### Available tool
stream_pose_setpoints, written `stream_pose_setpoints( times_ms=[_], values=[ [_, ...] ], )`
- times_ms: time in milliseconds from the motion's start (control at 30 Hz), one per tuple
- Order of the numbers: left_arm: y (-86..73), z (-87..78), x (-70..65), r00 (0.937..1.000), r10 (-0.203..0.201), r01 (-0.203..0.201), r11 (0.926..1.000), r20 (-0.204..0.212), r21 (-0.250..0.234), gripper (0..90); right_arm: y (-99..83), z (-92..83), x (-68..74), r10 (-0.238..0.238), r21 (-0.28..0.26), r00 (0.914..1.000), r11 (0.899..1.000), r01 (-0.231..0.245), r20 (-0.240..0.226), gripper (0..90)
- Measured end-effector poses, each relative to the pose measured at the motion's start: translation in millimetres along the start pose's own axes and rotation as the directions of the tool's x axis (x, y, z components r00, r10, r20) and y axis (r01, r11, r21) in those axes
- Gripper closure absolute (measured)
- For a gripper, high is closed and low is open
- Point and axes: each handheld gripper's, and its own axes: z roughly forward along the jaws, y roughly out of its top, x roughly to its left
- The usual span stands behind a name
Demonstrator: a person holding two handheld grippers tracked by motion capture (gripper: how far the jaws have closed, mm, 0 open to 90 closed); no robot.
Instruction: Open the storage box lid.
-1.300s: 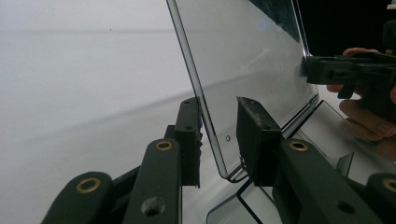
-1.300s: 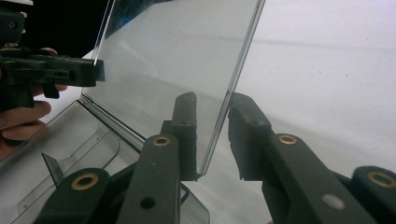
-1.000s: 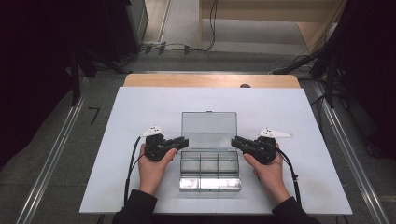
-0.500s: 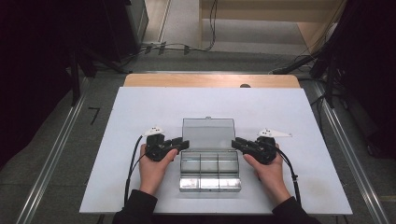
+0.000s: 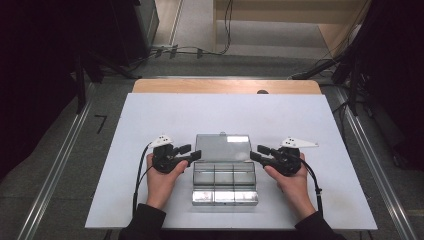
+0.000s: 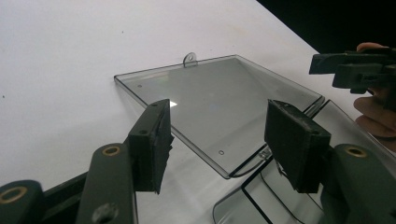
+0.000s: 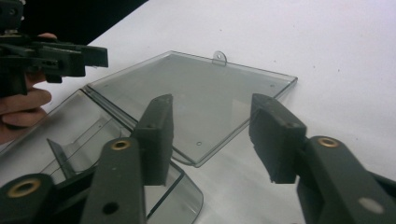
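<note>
High view: a clear plastic compartment box (image 5: 224, 182) sits on the white table (image 5: 150, 125) between the two grippers, its lid (image 5: 223, 148) swung fully back and lying flat on the far side of the tray. A second ago the lid stood more upright; now it rests on the table. The left gripper (image 5: 187, 153) is just beside the hinge line's left end, the right gripper (image 5: 256, 152) just beside its right end. Both hands have kept their places, so the lid has gone down from a release, not from a carry.

Left gripper view: the jaws stand about half open, and they have just been opening. The lid (image 6: 219, 100) lies beyond and below the pads, showing through the gap between them, but neither pad presses on it. The tray's near corner (image 6: 247, 205) sits under the right-hand jaw. The other gripper shows beyond the far corner.

Right gripper view: these jaws too are about half open and have just been opening, with nothing clamped. The lid (image 7: 196, 98) spreads out ahead of the gap, its small hanging tab (image 7: 218, 58) at the far edge, and the tray (image 7: 84, 140) lies to the left of the left-hand jaw.

By my reading the opening step is done: the box lies open, both grippers are free, and the compartments can now be reached.
</note>
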Motion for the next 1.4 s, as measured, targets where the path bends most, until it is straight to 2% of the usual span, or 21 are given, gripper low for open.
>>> stream_pose_setpoints(
  times_ms=[133, 333, 533, 800, 967, 1067, 1200, 1400],
  values=[
    [0.8, -4.5, -1.7, 0.9998, 0.019, -0.019, 0.9998, 0.007, -0.009, 34.5, 2.3, -7.1, 1.5, -0.049, -0.001, 0.9983, 0.999, 0.049, -0.031, 34.0],
    [0.6, -9.1, -7.6, 0.9978, 0.061, -0.061, 0.9981, 0.028, 0.000, 28.1, 3.4, -17.3, 3.7, -0.085, 0.015, 0.9952, 0.996, 0.086, -0.048, 19.7],
    [-0.3, -17.1, -10.9, 0.9960, 0.077, -0.076, 0.9970, 0.045, -0.012, 22.2, 0.2, -27.5, 5.0, -0.118, 0.019, 0.9921, 0.993, 0.119, -0.042, 10.3],
    [-4.6, -31.1, -14.9, 0.9924, 0.102, -0.101, 0.9948, 0.070, -0.013, 16.8, -6.5, -40.6, 5.4, -0.147, 0.010, 0.9890, 0.989, 0.147, -0.019, 7.8],
    [-7.9, -40.9, -12.9, 0.9915, 0.104, -0.102, 0.9943, 0.078, -0.033, 9.6, -8.2, -48.8, 7.6, -0.182, -0.008, 0.9829, 0.983, 0.182, -0.026, 0.8],
    [-9.9, -46.0, -10.5, 0.9905, 0.115, -0.112, 0.9930, 0.075, -0.037, 8.3, -9.2, -52.9, 7.4, -0.185, -0.025, 0.9825, 0.983, 0.185, -0.019, 0.1],
    [-10.2, -54.0, -7.6, 0.9907, 0.113, -0.108, 0.9920, 0.076, -0.065, 4.3, -10.4, -58.9, 5.4, -0.187, -0.041, 0.9823, 0.982, 0.187, -0.010, 0.0],
    [-10.9, -65.1, -2.0, 0.9924, 0.114, -0.111, 0.9907, 0.046, -0.079, 1.5, -12.4, -70.8, 2.5, -0.193, -0.055, 0.9812, 0.980, 0.193, 0.009, 0.0]
  ],
)
